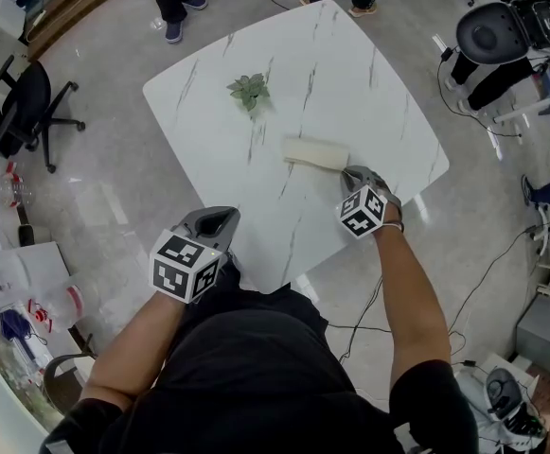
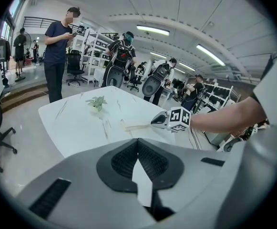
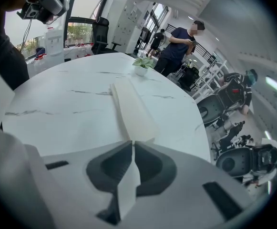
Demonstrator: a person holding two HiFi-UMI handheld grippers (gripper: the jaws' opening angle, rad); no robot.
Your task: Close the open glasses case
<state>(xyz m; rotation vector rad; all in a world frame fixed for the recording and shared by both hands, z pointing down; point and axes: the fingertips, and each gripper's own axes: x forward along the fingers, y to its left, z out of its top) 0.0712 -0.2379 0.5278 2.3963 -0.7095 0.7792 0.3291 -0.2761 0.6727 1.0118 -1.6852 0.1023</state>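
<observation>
Two grippers over the white marble table [image 1: 331,74], and both have their jaws pressed together with nothing between them. The right gripper [image 1: 353,173] sits low at the right end of the cream glasses case [image 1: 317,152]. In the right gripper view its clenched tips [image 3: 131,144] are right up against the near end of the case [image 3: 131,109], which stretches away lengthwise across the table. Whether the lid is fully down, I can't tell from here. The case lies flat near the middle of the table, a little toward the person's right. The left gripper [image 1: 216,220] hangs back at the near edge, well apart from the case, its closed jaws [image 2: 138,142] pointing across the table. A small green plant [image 1: 249,90] stands farther back, beyond the case.
</observation>
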